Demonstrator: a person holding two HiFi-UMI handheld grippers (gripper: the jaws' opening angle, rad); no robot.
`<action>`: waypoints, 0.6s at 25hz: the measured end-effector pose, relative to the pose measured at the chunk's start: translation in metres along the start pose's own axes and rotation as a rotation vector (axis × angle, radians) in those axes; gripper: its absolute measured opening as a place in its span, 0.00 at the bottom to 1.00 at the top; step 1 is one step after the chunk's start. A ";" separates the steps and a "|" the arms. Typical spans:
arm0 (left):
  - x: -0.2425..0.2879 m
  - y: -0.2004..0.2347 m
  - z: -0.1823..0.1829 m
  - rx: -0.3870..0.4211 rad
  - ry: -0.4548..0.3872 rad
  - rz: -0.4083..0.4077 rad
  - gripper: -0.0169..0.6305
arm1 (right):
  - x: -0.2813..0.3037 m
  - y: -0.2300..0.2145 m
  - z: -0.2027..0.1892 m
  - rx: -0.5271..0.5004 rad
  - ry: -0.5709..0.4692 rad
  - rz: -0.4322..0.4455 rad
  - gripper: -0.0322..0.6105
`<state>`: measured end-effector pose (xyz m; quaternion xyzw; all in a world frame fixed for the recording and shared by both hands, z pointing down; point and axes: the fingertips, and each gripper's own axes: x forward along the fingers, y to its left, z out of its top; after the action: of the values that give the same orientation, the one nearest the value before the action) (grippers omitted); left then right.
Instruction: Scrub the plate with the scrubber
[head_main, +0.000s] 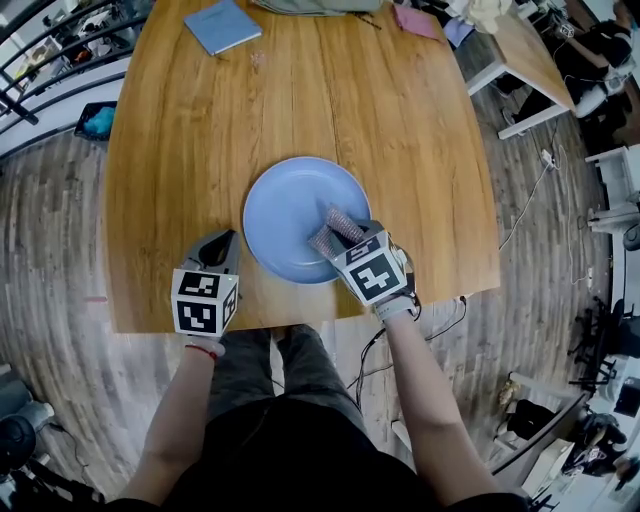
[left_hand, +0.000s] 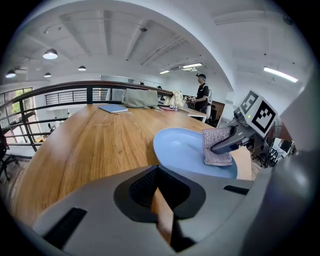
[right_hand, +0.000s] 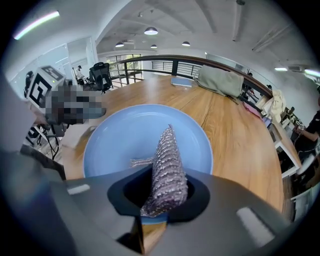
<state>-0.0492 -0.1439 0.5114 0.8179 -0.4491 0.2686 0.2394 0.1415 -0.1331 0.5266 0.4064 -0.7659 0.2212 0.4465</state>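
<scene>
A round blue plate (head_main: 290, 205) lies on the wooden table (head_main: 180, 150) near its front edge. My right gripper (head_main: 338, 236) is over the plate's near right part, shut on a silvery mesh scrubber (head_main: 331, 230) that rests against the plate. In the right gripper view the scrubber (right_hand: 167, 165) stands on edge between the jaws above the plate (right_hand: 120, 145). My left gripper (head_main: 224, 246) sits just left of the plate, shut and holding nothing. The left gripper view shows the plate (left_hand: 182, 150) and scrubber (left_hand: 216, 148) to the right.
A blue notebook (head_main: 222, 25), a grey bag (head_main: 305, 5) and a pink item (head_main: 415, 20) lie at the table's far end. A second table (head_main: 525, 50) stands at the upper right. A person (left_hand: 202, 100) stands far behind. Cables (head_main: 530, 200) cross the floor.
</scene>
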 end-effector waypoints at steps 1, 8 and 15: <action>-0.001 0.001 -0.002 0.004 0.005 0.005 0.02 | -0.006 -0.001 0.001 0.012 -0.018 -0.005 0.16; -0.017 0.019 -0.010 -0.025 -0.004 0.046 0.02 | -0.039 -0.009 0.014 0.058 -0.214 -0.061 0.16; -0.038 0.014 0.032 -0.050 -0.183 -0.001 0.02 | -0.086 -0.025 0.036 0.112 -0.442 -0.137 0.16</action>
<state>-0.0713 -0.1478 0.4650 0.8330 -0.4751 0.1812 0.2179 0.1673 -0.1364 0.4331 0.5201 -0.8021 0.1382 0.2589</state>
